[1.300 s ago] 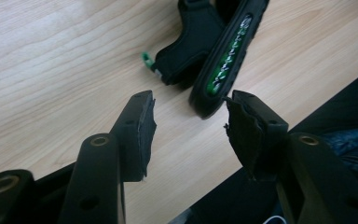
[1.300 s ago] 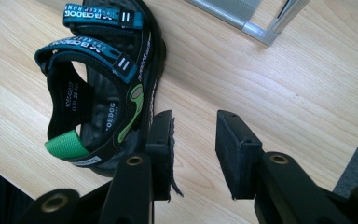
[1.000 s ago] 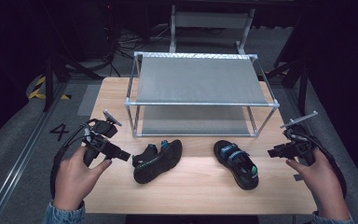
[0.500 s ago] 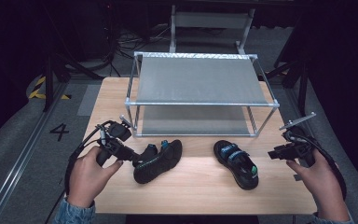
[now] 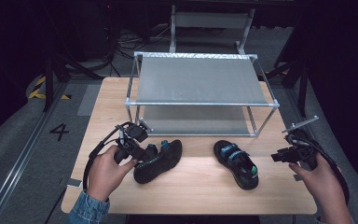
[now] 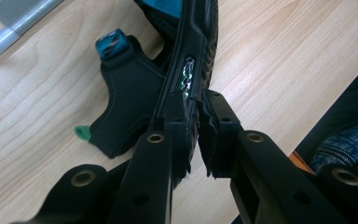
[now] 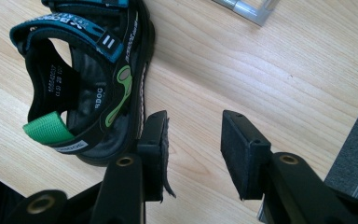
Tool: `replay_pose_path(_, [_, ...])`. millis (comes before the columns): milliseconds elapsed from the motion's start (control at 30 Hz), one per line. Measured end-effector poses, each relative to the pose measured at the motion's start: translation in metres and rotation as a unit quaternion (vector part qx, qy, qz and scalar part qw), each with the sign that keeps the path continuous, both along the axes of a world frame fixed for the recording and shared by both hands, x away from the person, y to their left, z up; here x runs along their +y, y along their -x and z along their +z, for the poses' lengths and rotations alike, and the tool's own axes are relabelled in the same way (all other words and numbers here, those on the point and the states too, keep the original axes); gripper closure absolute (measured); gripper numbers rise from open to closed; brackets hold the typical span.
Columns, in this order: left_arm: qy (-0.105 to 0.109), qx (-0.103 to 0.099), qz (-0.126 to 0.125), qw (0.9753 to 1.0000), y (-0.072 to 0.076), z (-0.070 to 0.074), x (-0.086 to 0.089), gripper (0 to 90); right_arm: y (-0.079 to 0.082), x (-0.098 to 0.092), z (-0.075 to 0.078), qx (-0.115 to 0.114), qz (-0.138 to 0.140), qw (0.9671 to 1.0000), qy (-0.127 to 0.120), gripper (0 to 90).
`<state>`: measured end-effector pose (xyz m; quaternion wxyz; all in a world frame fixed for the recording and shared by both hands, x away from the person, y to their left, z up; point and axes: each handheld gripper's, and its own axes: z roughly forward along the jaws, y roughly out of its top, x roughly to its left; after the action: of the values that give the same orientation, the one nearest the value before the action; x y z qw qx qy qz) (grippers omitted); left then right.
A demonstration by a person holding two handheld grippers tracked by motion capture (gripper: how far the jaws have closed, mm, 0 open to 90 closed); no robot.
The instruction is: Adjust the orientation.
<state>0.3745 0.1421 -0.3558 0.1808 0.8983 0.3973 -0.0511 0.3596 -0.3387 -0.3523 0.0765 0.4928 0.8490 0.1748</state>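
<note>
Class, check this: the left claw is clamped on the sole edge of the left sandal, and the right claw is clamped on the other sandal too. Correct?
Not quite. The right claw is open beside the right sandal, gripping nothing, as the right gripper view shows. The left claw does clamp the left sandal.

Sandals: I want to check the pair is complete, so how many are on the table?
2. The left sandal lies by the left gripper, its sole edge between the jaws; the right sandal lies near the right gripper.
</note>
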Motion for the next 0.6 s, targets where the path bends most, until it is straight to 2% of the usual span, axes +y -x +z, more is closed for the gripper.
replay_pose_path(300, [-0.008, -0.007, -0.006, 0.9999, -0.005, -0.005, -0.014, 82.8, 0.005, -0.005, -0.005, 0.008, -0.010, 0.9999, 0.004, 60.9])
replay_pose_path(433, [-0.010, -0.010, -0.011, 0.9998, -0.008, -0.012, -0.021, 83.6, 0.005, -0.005, -0.007, 0.012, -0.010, 0.9999, 0.005, 60.8])
replay_pose_path(500, [-0.019, -0.010, -0.013, 0.9997, -0.010, -0.016, -0.023, 83.4, 0.005, -0.005, -0.007, 0.013, -0.010, 0.9999, 0.006, 60.9])
replay_pose_path(600, [-0.015, -0.005, -0.014, 0.9998, -0.011, -0.022, -0.025, 83.4, 0.005, -0.005, -0.007, 0.012, -0.009, 0.9999, 0.005, 60.9])
